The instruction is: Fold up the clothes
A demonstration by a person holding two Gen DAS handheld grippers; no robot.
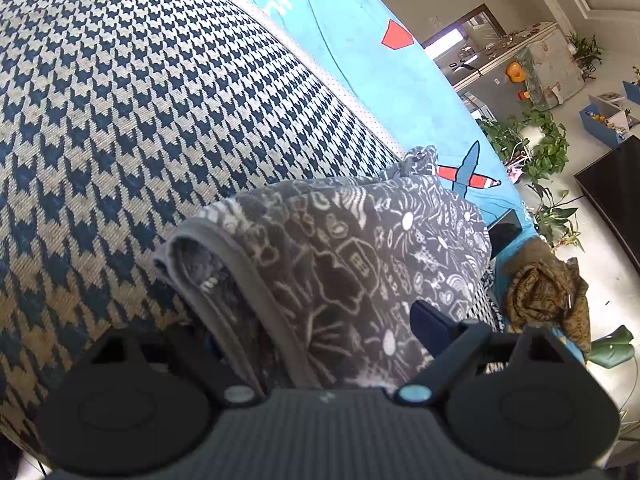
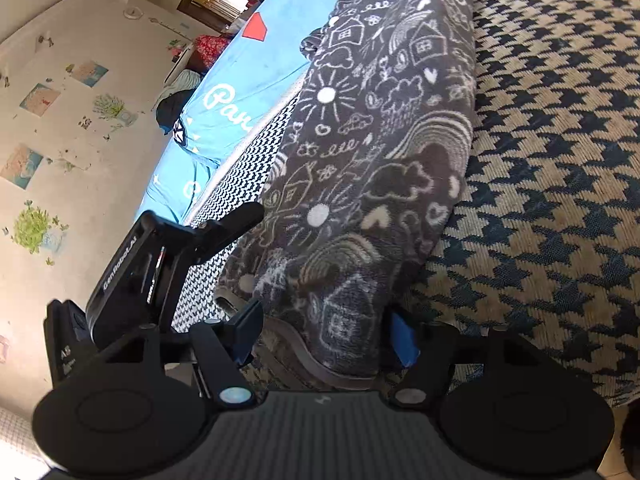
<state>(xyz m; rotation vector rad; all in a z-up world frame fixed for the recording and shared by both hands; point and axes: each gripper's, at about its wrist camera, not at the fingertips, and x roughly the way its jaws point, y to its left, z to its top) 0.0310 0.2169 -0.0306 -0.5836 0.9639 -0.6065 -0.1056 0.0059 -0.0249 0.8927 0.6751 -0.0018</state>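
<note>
Tongs on both sides straddle the two ends of a grey fleece on a houndstooth cushion.

Left tongs [image 1: 320,344] look spread round one bound end of the fleece [image 1: 352,248], though the left finger is hidden under cloth, so whether they bite I cannot tell; right tongs [image 2: 326,332] stand spread with blue pads either side of the other end, seemingly not pinching. Fleece lies as a long doubled strip along the cushion [image 1: 140,112] near its back edge, beside a blue sheet [image 1: 372,60]. Risk, as I judge it: thick pile could slip from a shallow bite, or one layer lift alone and undo the fold. Both tools point low along the strip, facing each other.
</note>
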